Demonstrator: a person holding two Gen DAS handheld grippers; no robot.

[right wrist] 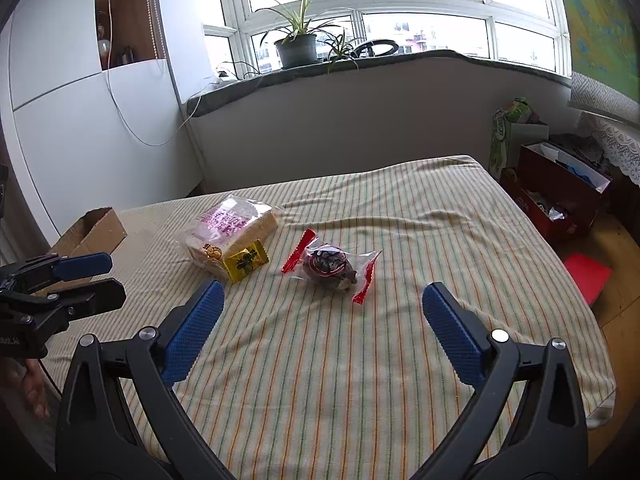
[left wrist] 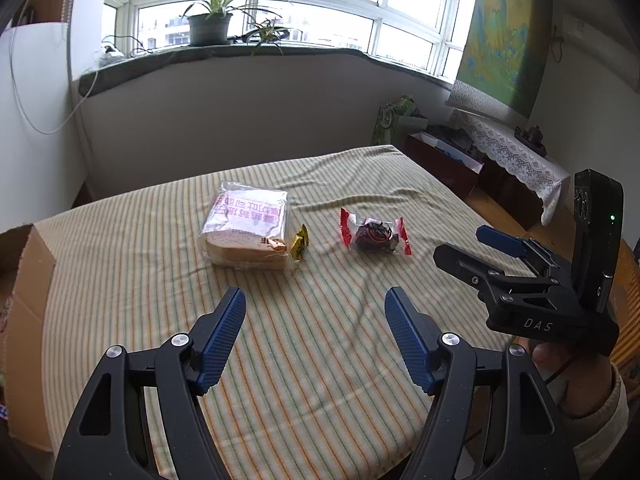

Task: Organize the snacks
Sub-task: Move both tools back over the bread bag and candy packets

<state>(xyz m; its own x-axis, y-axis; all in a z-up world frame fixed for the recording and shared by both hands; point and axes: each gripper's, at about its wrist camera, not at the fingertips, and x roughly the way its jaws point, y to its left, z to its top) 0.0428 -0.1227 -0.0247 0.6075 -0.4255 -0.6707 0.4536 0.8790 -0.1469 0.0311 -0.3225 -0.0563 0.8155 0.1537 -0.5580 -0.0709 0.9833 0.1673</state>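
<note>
Both my left gripper (left wrist: 314, 336) and right gripper (right wrist: 322, 332) gape wide, holding nothing, low in frame above the striped cloth (left wrist: 320, 360), with bagged bread (left wrist: 244, 232), yellow candy (left wrist: 300, 243) and red-ended snack (left wrist: 375, 236) lying mid-frame beyond.

– Where's the light coming from?
– The window (left wrist: 280, 4) at the back. Its panes are blown out to white in both views.
– Harsh shadows?
– No, soft daylight; only faint shadows in the folds of the striped cloth (right wrist: 360, 340).
– Sharpness?
– Crisp in the middle, no motion blur. The fisheye bends the windowsill (right wrist: 360, 64), and the corners go black.
</note>
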